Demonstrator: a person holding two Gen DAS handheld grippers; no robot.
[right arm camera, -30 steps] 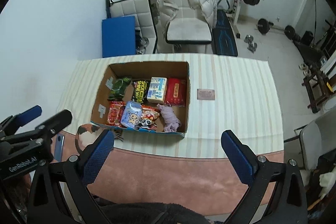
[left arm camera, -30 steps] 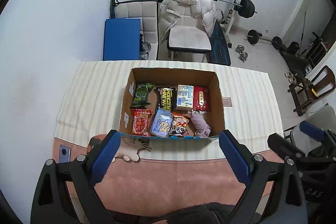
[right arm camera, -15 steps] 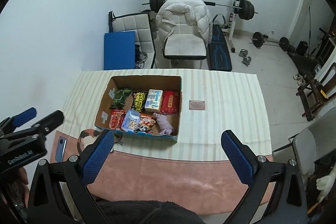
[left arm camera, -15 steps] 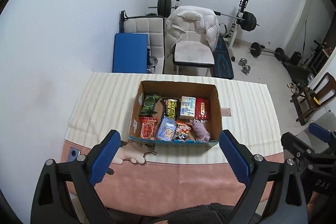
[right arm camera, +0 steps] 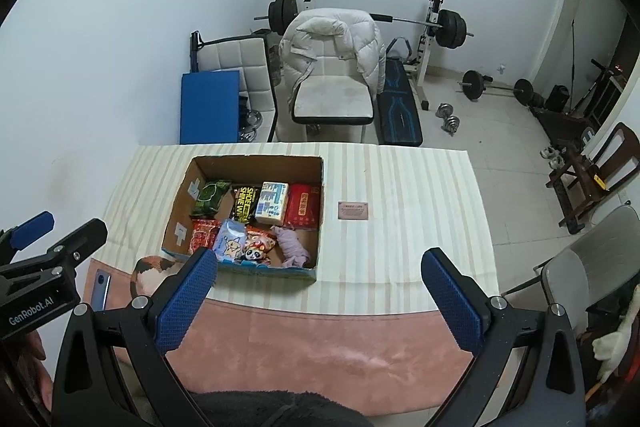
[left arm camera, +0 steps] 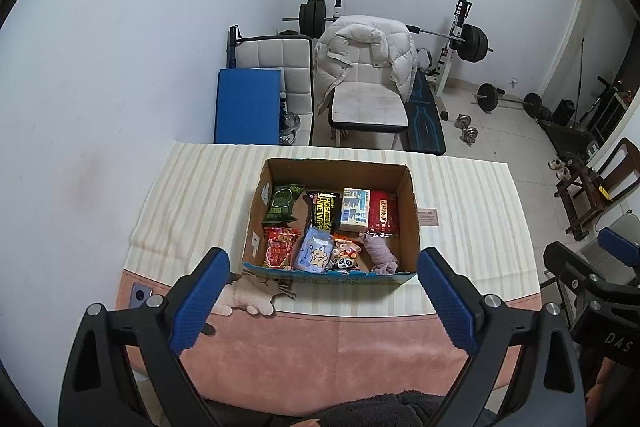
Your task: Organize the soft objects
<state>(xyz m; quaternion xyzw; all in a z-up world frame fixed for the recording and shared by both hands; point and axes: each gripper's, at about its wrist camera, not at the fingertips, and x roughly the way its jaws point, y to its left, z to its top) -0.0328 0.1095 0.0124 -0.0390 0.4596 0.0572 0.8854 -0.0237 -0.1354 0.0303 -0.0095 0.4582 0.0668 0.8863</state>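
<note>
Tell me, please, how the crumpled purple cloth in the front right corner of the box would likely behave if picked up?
The purple cloth lies bunched in folds, so it would probably droop limply. It looks thin, so likely light. Wedged against the cardboard box wall, it may drag slightly.

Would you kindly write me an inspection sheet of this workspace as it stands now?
Surface: table under a striped cloth, with a pink cloth along the near edge.
Job's things: open cardboard box holding snack and tissue packets in two rows, plus a crumpled purple cloth in its near right corner.
Clutter: small card right of the box; phone at the near left edge.
Grippers: left gripper and right gripper both open, empty, held back from the box.
Cables: nothing seen.
Surroundings: chair draped with a white puffer jacket, barbell rack, weights on the floor.
</note>
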